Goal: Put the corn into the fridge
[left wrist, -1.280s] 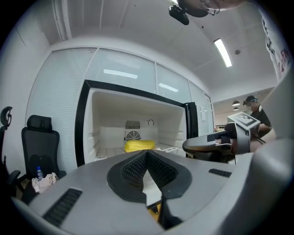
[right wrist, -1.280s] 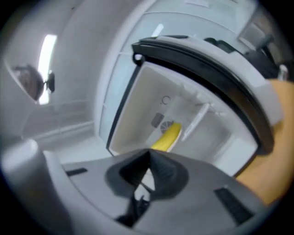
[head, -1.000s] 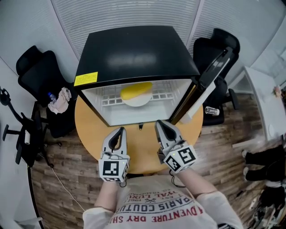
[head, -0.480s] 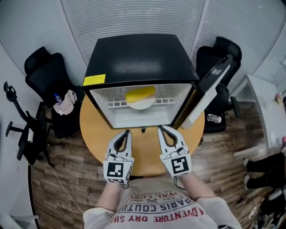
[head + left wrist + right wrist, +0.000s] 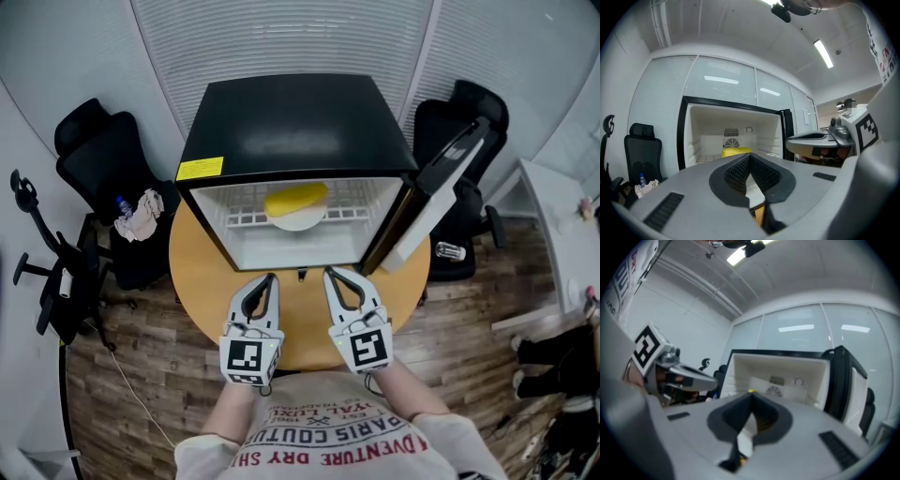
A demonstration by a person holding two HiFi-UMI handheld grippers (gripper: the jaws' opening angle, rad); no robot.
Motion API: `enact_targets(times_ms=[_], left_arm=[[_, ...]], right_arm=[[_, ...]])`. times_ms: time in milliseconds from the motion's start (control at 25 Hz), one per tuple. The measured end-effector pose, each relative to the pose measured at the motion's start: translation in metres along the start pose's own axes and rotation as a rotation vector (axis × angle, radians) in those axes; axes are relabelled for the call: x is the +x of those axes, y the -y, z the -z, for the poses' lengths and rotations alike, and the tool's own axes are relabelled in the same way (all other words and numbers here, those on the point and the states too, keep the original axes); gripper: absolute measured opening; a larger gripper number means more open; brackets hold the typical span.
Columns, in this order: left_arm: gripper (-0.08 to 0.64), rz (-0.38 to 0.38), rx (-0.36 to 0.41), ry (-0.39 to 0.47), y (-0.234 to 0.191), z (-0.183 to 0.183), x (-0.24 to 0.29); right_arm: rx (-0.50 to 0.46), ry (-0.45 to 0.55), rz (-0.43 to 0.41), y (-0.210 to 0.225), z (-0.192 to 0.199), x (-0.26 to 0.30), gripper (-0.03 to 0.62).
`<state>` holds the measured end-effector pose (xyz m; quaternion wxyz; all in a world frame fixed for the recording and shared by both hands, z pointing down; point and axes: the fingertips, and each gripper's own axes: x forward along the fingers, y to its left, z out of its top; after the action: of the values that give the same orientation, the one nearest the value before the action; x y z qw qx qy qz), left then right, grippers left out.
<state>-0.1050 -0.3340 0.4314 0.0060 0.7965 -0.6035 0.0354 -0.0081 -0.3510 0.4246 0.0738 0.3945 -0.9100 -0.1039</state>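
**Corn's in the fridge, both grippers empty**

So in the head view the black mini fridge (image 5: 295, 122) sits in the middle of the frame on a round wooden table (image 5: 202, 281), with its door (image 5: 441, 192) swung open toward the right. The corn (image 5: 296, 198) is inside, lying on a white plate (image 5: 296, 222) on the wire shelf, roughly center of the opening.

Both grippers hang in the lower middle of the frame, just in front of the fridge opening and over the table edge. The left gripper (image 5: 269, 279) is clenched with its tips touching and nothing between them. From its own view you look past the closed tips straight into the white interior, where the yellow corn (image 5: 737, 151) shows. The right gripper (image 5: 329, 274) is the same deal: pinched together on nothing, pointing into the fridge.

There's a black office chair (image 5: 89, 155) at the left of the frame and another (image 5: 469, 112) at the upper right behind the door.
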Motion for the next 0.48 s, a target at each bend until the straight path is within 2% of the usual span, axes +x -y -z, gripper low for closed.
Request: enact_targets(times_ms=[480], left_arm=[[0.029,0.004,-0.021,-0.003,-0.005,-0.001,0.009]], right_arm=[[0.043,-0.021,-0.007,0.001,0.003,0.014,0.028]])
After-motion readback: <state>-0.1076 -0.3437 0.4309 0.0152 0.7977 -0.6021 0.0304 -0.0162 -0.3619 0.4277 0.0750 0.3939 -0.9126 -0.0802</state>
